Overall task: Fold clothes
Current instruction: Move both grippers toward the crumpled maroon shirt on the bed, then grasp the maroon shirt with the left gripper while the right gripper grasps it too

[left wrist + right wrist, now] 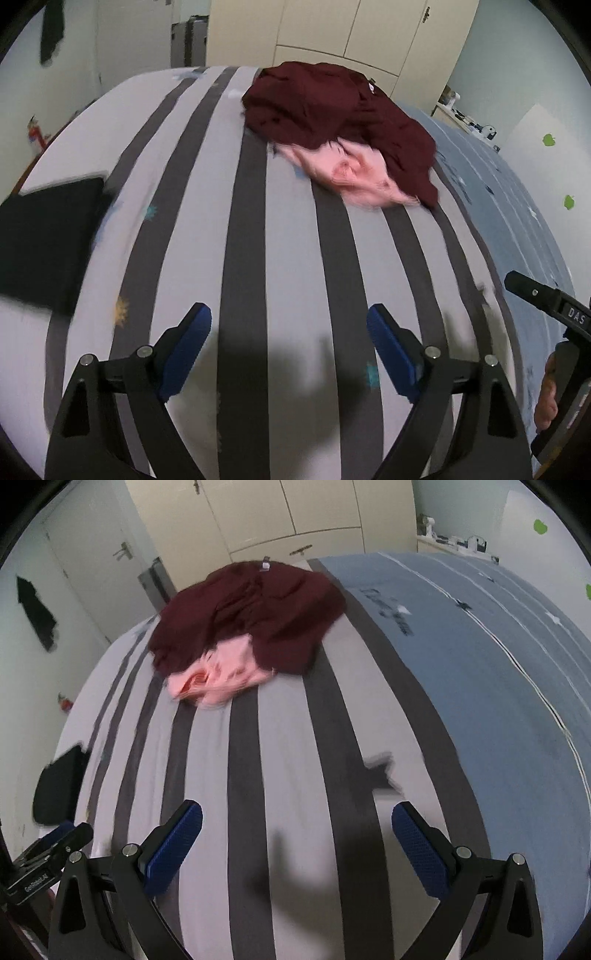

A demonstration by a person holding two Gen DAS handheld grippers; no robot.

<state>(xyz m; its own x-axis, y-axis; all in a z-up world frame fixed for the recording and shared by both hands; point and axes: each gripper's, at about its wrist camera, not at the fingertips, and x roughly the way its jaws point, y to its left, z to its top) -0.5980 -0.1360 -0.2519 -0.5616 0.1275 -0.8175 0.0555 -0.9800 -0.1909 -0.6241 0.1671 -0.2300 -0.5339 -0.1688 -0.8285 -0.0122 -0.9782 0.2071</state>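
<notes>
two grippers empty, pile not yet touched

bed [280,229] with the grey striped sheet fills both views. maroon garment [332,110] lies crumpled at the far end, draped over the pink garment [354,173], which pokes out nearer us. probably dumped there as the unfolded stack. black folded cloth [48,236] sits well apart on the left, likely the done pile. left gripper [290,350] and right gripper [297,845] both hover over bare sheet, jaws spread, nothing between the pads. only the left view shows a hand [546,391] on the other tool; only the right view shows the blue cover [498,664] in full
</notes>
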